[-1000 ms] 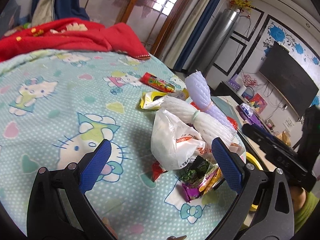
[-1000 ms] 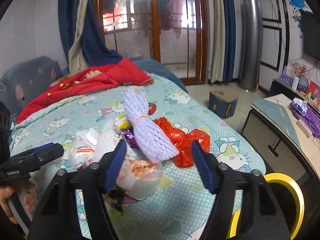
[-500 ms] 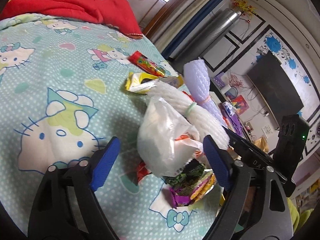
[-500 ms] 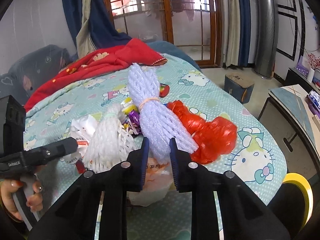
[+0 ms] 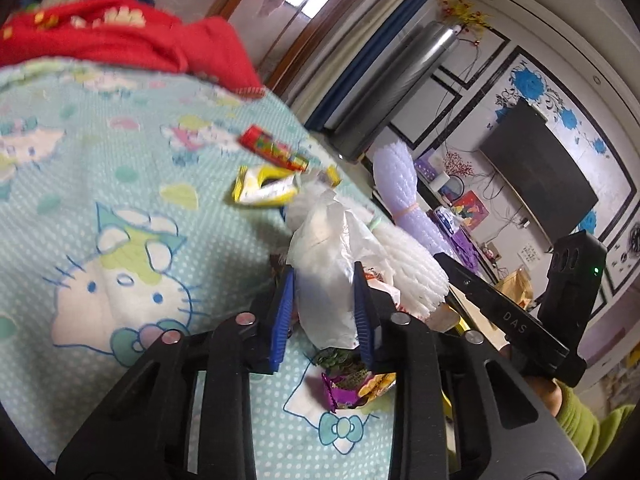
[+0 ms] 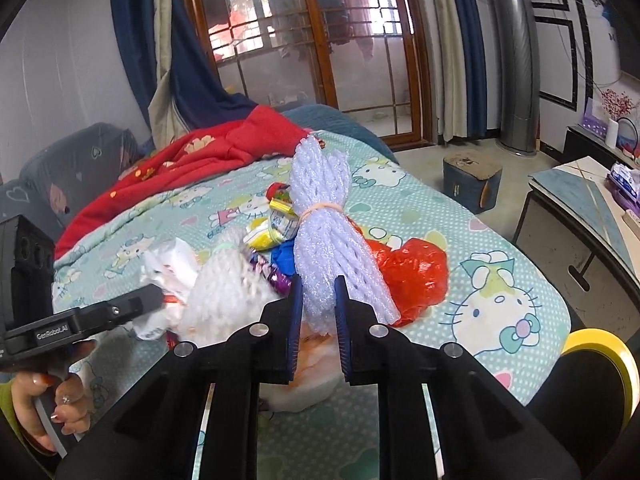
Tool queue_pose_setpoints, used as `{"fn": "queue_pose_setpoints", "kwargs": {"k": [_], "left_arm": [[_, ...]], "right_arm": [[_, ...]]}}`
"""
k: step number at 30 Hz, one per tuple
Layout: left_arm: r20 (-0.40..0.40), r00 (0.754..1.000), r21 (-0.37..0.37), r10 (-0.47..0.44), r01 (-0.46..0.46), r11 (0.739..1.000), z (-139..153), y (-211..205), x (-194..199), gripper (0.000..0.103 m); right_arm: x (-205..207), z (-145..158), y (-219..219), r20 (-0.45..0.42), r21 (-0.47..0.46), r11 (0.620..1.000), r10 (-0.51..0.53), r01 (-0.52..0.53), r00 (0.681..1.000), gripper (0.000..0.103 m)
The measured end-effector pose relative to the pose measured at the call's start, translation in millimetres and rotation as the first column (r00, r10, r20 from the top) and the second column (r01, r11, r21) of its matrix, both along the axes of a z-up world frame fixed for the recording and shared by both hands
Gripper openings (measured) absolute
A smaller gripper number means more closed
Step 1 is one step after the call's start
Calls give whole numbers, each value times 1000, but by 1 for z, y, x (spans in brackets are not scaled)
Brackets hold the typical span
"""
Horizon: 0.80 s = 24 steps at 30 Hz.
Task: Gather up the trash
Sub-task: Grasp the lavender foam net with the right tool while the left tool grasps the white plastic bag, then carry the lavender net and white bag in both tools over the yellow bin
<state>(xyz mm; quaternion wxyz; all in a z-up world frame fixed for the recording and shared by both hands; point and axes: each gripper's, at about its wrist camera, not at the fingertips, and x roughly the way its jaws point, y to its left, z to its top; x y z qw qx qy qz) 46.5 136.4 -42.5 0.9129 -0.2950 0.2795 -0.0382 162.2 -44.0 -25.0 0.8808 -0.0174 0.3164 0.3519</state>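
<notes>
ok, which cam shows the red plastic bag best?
Right wrist view. The red plastic bag lies in the open beside the purple foam net bundle. In the left wrist view I can't pick it out; the white bag and other trash block that side.

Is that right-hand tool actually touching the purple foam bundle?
Touching: the right wrist view shows the right tool with both pads pressed against the purple foam bundle.

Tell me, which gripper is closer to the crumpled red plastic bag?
Right. The right gripper pinches the lavender foam net bundle lying against the red plastic bag; the left gripper, closing on the white plastic bag, sits farther.
</notes>
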Motion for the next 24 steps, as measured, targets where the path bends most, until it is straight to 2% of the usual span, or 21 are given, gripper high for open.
{"fn": "queue_pose_setpoints", "kwargs": {"k": [3, 7, 12, 19, 24], "left_arm": [[54, 998, 47, 14, -16, 999, 15, -2, -7, 18], [106, 993, 147, 51, -67, 987, 36, -5, -16, 18], [148, 987, 190, 55, -83, 978, 57, -3, -25, 18], [117, 993, 98, -9, -2, 995, 65, -5, -25, 18], [114, 991, 115, -76, 63, 991, 66, -26, -22, 18]], "right_arm": [[-1, 3, -7, 3, 20, 1000, -19, 19, 1000, 15], [-1, 7, -18, 5, 42, 998, -45, 45, 999, 15], [-1, 11, -27, 11, 59, 996, -66, 66, 998, 15], [0, 22, -38, 28, 74, 993, -93, 90, 995, 15], [3, 34, -54, 51, 84, 989, -129, 124, 990, 15]]}}
